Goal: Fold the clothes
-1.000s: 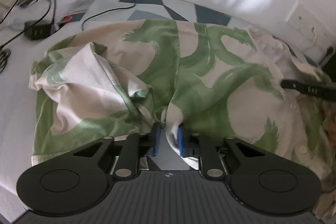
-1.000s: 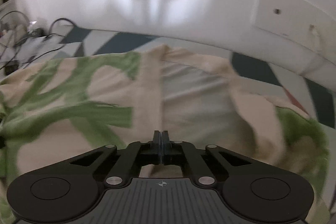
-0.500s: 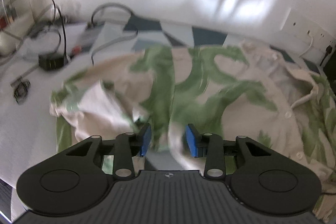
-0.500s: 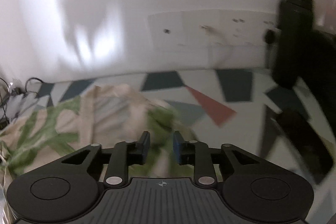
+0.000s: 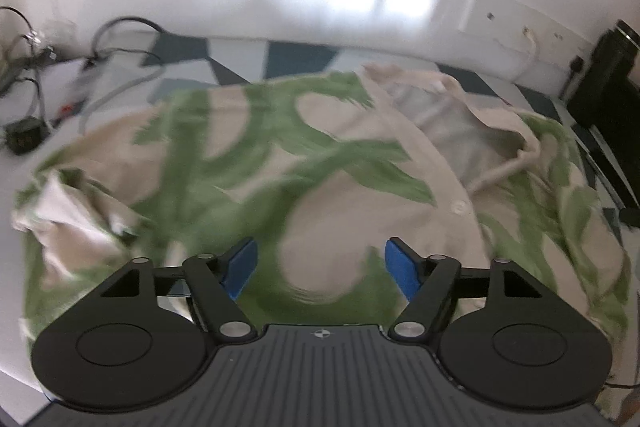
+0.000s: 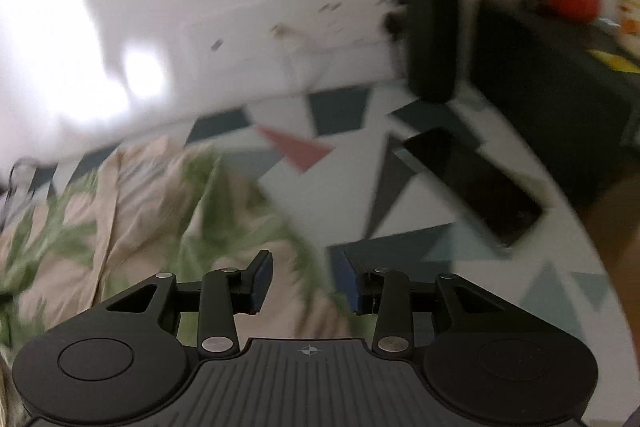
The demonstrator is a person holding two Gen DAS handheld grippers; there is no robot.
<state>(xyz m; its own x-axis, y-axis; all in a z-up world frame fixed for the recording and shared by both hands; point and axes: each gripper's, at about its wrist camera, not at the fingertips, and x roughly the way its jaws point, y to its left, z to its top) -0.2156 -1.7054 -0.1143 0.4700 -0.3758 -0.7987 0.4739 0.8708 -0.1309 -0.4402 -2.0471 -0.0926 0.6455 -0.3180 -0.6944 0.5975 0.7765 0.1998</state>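
Note:
A cream shirt with a green leaf print (image 5: 320,163) lies spread on the patterned table, its button placket and collar toward the right and a bunched sleeve at the left. My left gripper (image 5: 322,269) hovers above the shirt's near part, jaws wide apart with nothing between them. In the right wrist view the same shirt (image 6: 152,211) fills the lower left. My right gripper (image 6: 306,281) is open over the shirt's right edge, holding nothing. Both views are motion-blurred.
A black cylinder (image 6: 430,15) stands by the wall with a dark phone (image 6: 472,183) lying in front of it and a black box (image 6: 560,99) at the right. Cables and a black adapter (image 5: 24,135) lie at the far left. A wall socket plate (image 5: 516,19) sits behind.
Both grippers went from shut to open: the left let go of the shirt fabric and rose back; the right opened and swung rightward toward the shirt's right edge.

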